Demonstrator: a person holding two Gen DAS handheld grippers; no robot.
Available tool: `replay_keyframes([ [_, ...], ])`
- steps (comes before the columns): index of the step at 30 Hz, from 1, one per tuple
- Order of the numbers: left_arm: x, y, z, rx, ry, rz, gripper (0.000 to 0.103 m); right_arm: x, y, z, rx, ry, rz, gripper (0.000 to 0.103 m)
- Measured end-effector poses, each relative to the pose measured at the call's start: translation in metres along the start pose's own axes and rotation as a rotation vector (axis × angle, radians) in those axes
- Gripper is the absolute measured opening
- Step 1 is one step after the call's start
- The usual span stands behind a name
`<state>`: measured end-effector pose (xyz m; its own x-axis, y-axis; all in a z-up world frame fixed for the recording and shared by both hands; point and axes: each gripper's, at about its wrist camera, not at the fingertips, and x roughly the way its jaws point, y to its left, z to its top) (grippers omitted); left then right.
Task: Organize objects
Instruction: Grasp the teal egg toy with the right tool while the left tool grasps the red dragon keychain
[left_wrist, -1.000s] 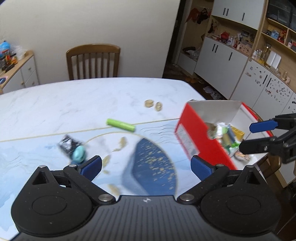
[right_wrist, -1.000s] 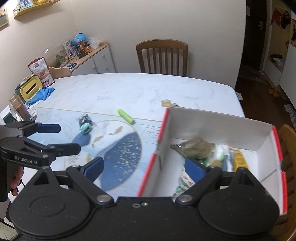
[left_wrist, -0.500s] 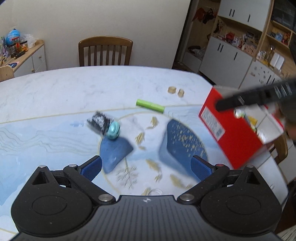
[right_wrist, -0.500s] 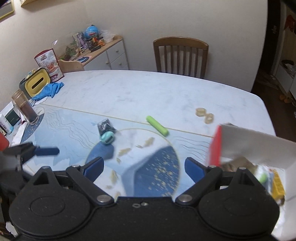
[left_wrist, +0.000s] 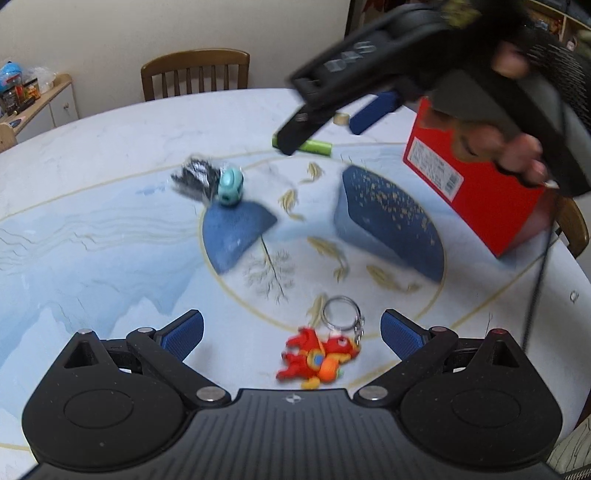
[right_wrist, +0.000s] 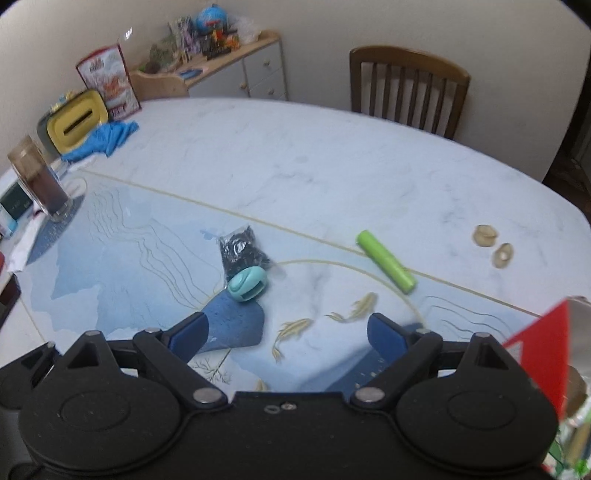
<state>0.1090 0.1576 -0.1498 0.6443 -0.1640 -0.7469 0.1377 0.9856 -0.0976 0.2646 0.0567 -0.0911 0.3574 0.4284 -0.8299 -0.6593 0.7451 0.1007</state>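
The left gripper (left_wrist: 291, 330) was held low over the table (right_wrist: 332, 166) with its jaws spread wide and nothing between them; the red keychain toy (left_wrist: 317, 356) lay on the table mat just inside the gap, nearer the right pad, its metal ring (left_wrist: 341, 312) lying toward the far side. The right gripper (right_wrist: 286, 332) was likewise seen wide open and empty, raised above the mat and aimed toward the teal object (right_wrist: 248, 283), which rested against the dark packet (right_wrist: 242, 253); the green tube (right_wrist: 386, 266) lay well apart to its right, and two small tan rings (right_wrist: 495, 245) were seen farther off. The red box (left_wrist: 476, 184), the likely destination, stood at the table's right edge. The step in hand was judged to be a pick-up of the toy by the left gripper. It would be best done if the pads were centred on the toy's body rather than the loose ring, lowered until nearly touching the mat, and closed slowly so that the soft figure was not pushed sideways. The right gripper's path toward the box side should be kept clear of
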Motion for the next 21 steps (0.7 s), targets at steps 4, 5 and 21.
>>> replay_keyframes([
  [4, 0.005, 0.000, -0.009, -0.006, 0.008, -0.009, 0.103, 0.026, 0.008, 0.005, -0.016, 0.043, 0.003, 0.091],
  [5, 0.006, 0.000, -0.011, -0.006, 0.005, -0.012, 0.102, 0.031, 0.010, 0.006, -0.022, 0.049, 0.006, 0.091],
  [21, 0.007, -0.015, -0.021, 0.059, -0.024, 0.016, 0.069, 0.082, 0.037, 0.016, -0.157, 0.078, -0.003, 0.070],
])
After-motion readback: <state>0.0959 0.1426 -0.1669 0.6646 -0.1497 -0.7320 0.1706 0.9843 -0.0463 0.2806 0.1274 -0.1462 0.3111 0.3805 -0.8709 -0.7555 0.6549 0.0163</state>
